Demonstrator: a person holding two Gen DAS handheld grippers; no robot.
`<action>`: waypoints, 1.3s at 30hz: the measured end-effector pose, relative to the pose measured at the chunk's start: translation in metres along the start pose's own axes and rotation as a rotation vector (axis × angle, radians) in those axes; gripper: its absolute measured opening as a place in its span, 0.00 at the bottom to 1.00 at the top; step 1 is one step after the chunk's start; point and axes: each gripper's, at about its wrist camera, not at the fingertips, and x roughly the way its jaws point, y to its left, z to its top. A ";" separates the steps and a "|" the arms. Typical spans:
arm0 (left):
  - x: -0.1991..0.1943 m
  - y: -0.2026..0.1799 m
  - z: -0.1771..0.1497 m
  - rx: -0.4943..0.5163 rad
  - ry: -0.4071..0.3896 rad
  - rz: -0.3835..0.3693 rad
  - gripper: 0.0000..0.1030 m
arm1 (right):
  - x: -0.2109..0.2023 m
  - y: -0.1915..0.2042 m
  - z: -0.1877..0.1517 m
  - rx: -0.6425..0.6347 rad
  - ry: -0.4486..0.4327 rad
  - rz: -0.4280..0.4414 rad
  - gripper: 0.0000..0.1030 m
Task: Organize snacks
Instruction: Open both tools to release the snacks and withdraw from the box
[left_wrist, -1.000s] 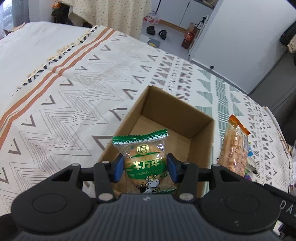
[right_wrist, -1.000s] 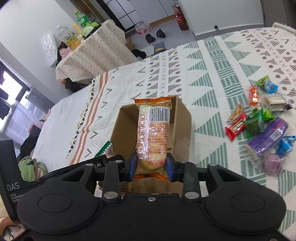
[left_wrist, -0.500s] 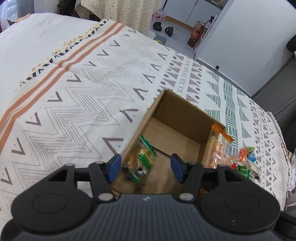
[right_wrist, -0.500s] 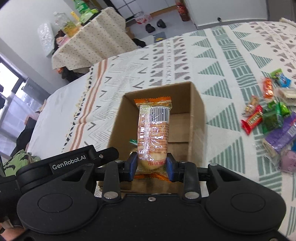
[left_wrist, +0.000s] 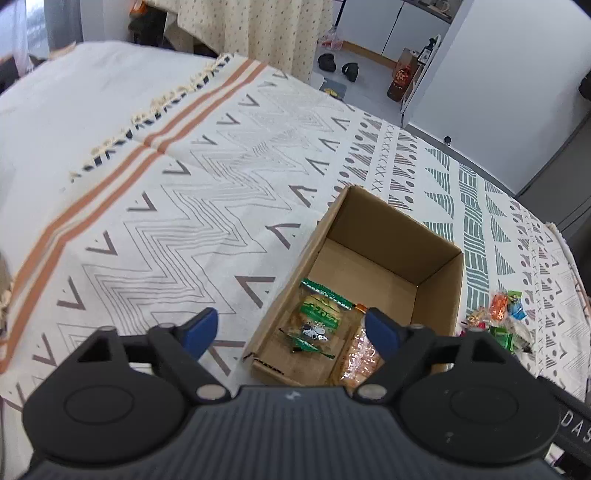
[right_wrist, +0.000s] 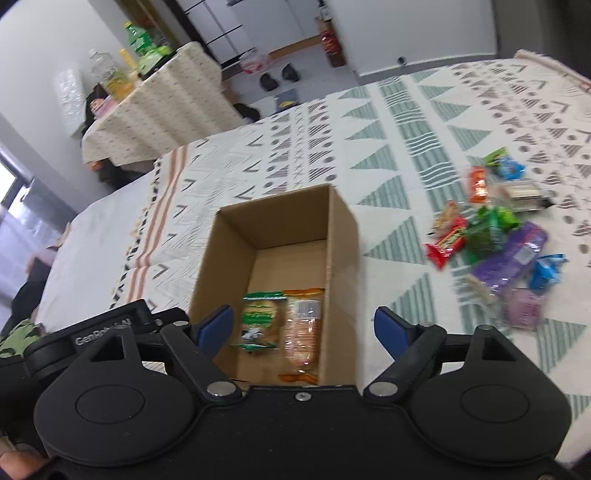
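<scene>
An open cardboard box (left_wrist: 439, 275) (right_wrist: 341, 236) stands on the patterned bedspread. Two snacks lie side by side on its floor at the near end: a green-wrapped cake (left_wrist: 317, 314) (right_wrist: 258, 319) and an orange-wrapped cracker pack (left_wrist: 360, 360) (right_wrist: 303, 328). My left gripper (left_wrist: 291, 330) hovers above the box's near left corner, its jaws opening wide with nothing between them. My right gripper (right_wrist: 304, 328) hangs over the box's near end, jaws also opening, pads clear of both snacks below.
A pile of loose wrapped snacks (right_wrist: 495, 236) (left_wrist: 502, 321), red, green, purple and blue, lies on the bedspread right of the box. The bedspread (left_wrist: 184, 206) stretches left of the box. A cloth-covered table with bottles (right_wrist: 155, 96) stands beyond the bed.
Both grippers let go of their snacks: the green cake left the left jaws first, then the orange pack dropped from the right. Both now lie in the box. Both pairs of jaws spread wide.
</scene>
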 end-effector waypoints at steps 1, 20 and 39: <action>-0.003 -0.001 -0.001 0.004 -0.005 -0.003 0.90 | -0.003 -0.001 -0.002 0.000 -0.012 -0.004 0.81; -0.036 -0.021 -0.041 0.091 -0.041 -0.074 1.00 | -0.052 -0.039 -0.014 0.064 -0.138 -0.055 1.00; -0.029 -0.093 -0.064 0.170 0.009 -0.167 1.00 | -0.074 -0.111 -0.001 0.120 -0.154 -0.103 1.00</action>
